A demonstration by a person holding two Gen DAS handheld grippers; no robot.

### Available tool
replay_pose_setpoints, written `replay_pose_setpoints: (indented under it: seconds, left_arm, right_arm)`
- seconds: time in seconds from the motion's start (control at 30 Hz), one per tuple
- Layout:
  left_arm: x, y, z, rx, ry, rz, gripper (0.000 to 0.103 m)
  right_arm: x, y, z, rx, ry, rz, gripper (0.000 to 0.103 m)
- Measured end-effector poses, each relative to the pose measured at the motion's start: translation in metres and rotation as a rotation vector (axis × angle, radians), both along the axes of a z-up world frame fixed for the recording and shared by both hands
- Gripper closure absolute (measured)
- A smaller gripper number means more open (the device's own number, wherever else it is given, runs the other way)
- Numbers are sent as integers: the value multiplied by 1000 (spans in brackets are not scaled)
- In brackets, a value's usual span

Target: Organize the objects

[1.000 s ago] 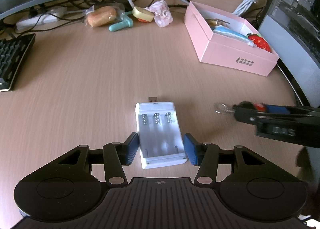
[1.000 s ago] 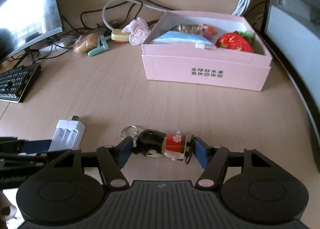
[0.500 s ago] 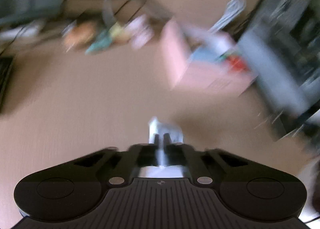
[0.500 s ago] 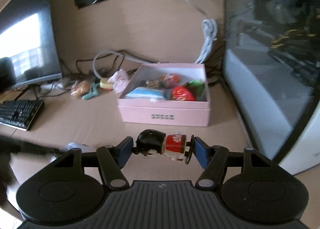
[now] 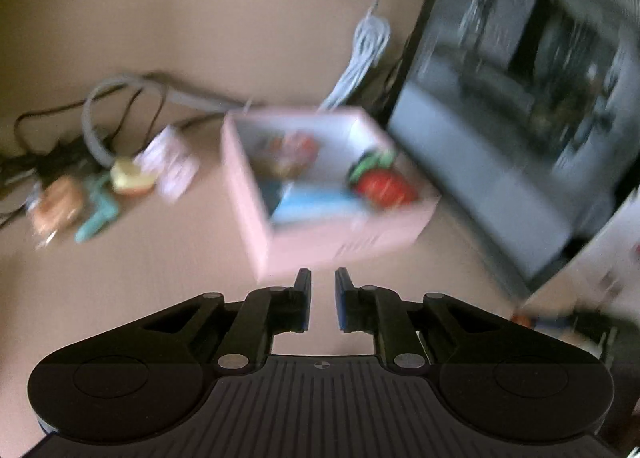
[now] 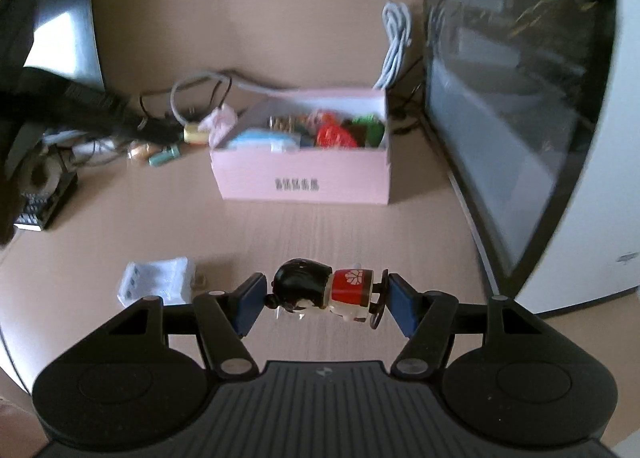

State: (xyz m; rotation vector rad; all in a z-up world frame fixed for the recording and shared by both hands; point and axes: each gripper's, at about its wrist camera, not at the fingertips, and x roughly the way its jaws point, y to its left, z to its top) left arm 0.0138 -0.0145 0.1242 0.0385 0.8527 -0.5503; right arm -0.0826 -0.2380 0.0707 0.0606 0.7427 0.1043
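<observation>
Right wrist view: the figurine (image 6: 324,292), a small keychain doll with black hair and a red body, lies sideways between the pads of the right hand-held gripper (image 6: 326,298). It is clamped head to base and carried above the worktop (image 6: 320,230). It looks light and hard, probably plastic, with a rounded, glossy head that could slip. The flatter base and the red trunk seem the safer places to pinch, and the loose ring may swing. At twelve o'clock from it stands the open pink box (image 6: 304,186), already holding a strawberry toy and other bits, well apart from the doll. At nine o'clock, just beside the gripper's finger, a white charger (image 6: 156,282) lies flat on the worktop. It looks stiff and smooth, best taken across its narrow sides. The blurred left wrist view shows the left hand-held gripper (image 5: 322,298) closed to a slit with nothing in it, the box at twelve.
</observation>
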Motion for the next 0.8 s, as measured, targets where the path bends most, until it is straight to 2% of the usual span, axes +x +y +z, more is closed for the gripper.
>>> replay_pose_setpoints:
  seconds: [0.23,0.4,0.43,0.53,0.6,0.8]
  left_arm:
    - [-40,62,-47,205,-2,85,88]
    - [-56,76,-77,271,50,32,87]
    - [-59,75,-78,270,23,18,87]
    - [-59,73,-80,255,16,-19,87]
    - [-61,71,-82,233,0,-49,87]
    - [-69,54,-84,226,-40,-152,87]
  right_arm:
    - [45,27,-38,-36,74,45,37]
    - [70,38,-54,-47,113,35,21]
    - [71,39,-56,-55,110,31,19]
    - [73,44,-58,-83,114,35,13]
    - [73,45,-60,-86,122,39,2]
    - [67,49,-62,-89,116,33,0]
